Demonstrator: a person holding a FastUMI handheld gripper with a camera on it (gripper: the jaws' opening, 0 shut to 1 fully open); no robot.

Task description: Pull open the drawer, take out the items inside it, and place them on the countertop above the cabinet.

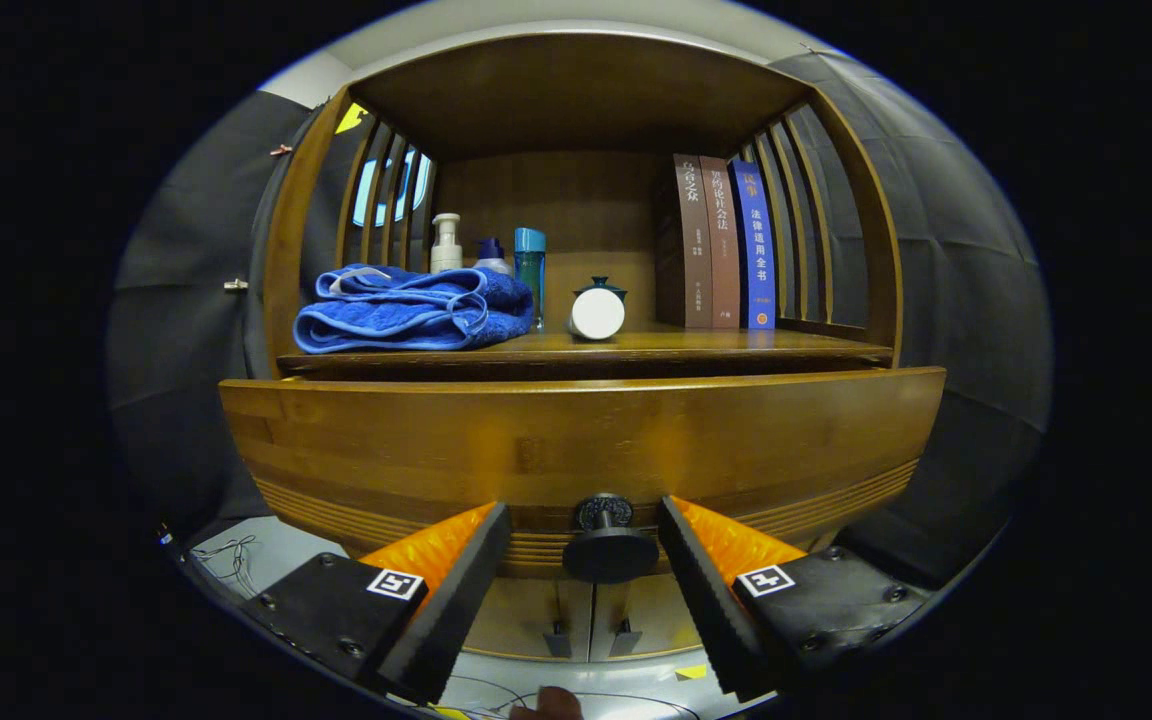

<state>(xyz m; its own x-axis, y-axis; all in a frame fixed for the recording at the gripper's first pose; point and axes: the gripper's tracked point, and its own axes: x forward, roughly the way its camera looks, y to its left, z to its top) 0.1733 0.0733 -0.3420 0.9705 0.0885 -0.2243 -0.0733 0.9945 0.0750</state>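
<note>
A wide wooden drawer front fills the space just ahead of my fingers, standing a little out from the cabinet. Its round dark knob sits between my two fingers, with a gap on each side. My gripper is open around the knob without touching it. The drawer's inside is hidden behind its front. Above it runs the wooden countertop.
On the countertop lie a folded blue towel, a pump bottle, a blue bottle, a small lidded jar and three upright books. Slatted side walls and a top board enclose the shelf. Lower cabinet doors sit below.
</note>
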